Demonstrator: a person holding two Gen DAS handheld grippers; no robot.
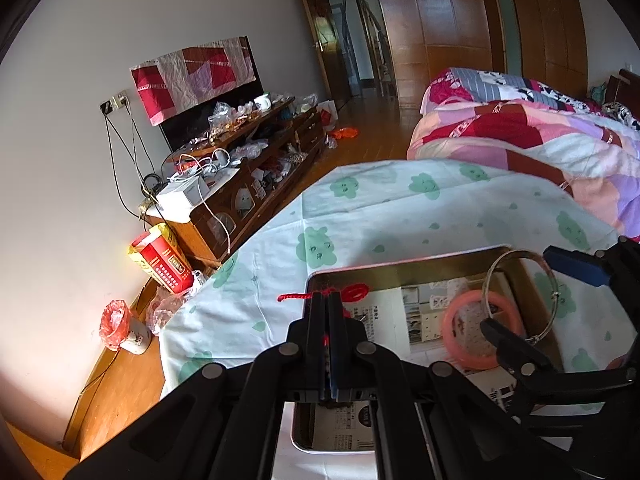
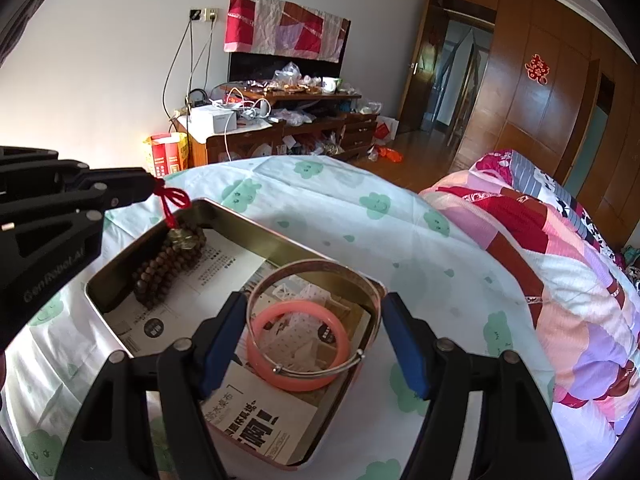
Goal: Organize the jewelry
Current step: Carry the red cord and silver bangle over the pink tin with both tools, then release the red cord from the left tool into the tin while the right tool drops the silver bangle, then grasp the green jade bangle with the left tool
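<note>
A metal tin (image 2: 240, 220) lined with printed paper lies on the table. My left gripper (image 1: 328, 300) is shut on the red cord (image 2: 172, 200) of a brown bead bracelet (image 2: 168, 268), whose beads rest in the tin's far left corner. It shows from the side in the right wrist view (image 2: 150, 190). My right gripper (image 2: 312, 320) is open, its blue pads on either side of a silver bangle (image 2: 312, 268) that leans over a pink bangle (image 2: 298, 348) lying flat in the tin. Both bangles show in the left wrist view, silver (image 1: 520, 256) and pink (image 1: 480, 336).
The table has a white cloth with green prints (image 2: 340, 208). A bed with a patchwork quilt (image 2: 560, 248) stands to the right. A cluttered wooden cabinet (image 2: 280, 128) stands by the far wall, with a red box (image 2: 164, 156) beside it.
</note>
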